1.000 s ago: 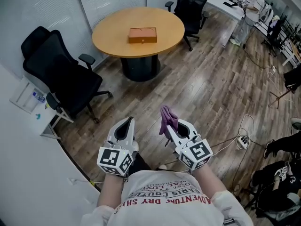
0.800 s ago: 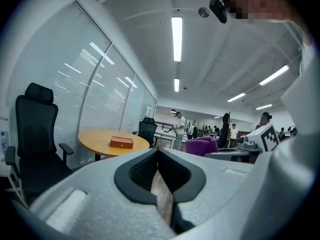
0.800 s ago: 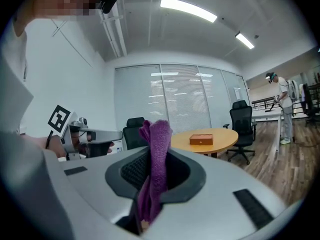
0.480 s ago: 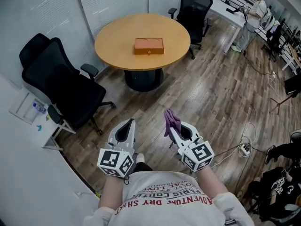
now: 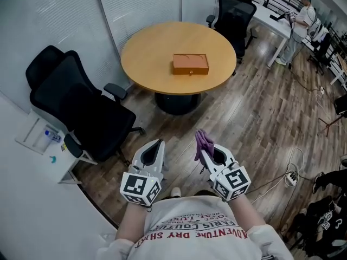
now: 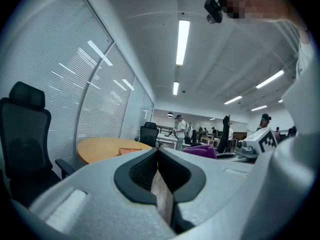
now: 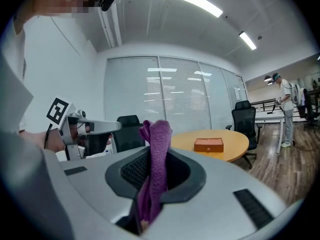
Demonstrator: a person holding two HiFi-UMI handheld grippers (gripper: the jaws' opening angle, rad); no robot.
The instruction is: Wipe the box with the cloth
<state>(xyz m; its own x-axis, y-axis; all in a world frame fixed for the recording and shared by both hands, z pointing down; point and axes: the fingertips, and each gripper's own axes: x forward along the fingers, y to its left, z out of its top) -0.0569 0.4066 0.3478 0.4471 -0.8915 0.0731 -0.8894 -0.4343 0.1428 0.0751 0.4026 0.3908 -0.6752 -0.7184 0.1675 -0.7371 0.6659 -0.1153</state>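
An orange box [image 5: 190,64] lies near the middle of a round wooden table [image 5: 146,50] across the room, and shows small in the right gripper view as the box [image 7: 208,145]. My right gripper [image 5: 205,150] is shut on a purple cloth [image 5: 203,142], which sticks up between the jaws; the cloth [image 7: 156,164] fills the centre of the right gripper view. My left gripper [image 5: 157,144] is held beside it, shut and with nothing in it. Both grippers are close to my body, well short of the table.
Two black office chairs [image 5: 81,104] stand left of the table and another chair [image 5: 236,15] behind it. A person [image 5: 301,15] stands at desks far right. Cables and a power strip [image 5: 293,176] lie on the wooden floor at right. A white shelf [image 5: 40,140] is at left.
The table and box have shifted rightward and downward in the head view as I move toward them. Both grippers keep their pose, the cloth still held.
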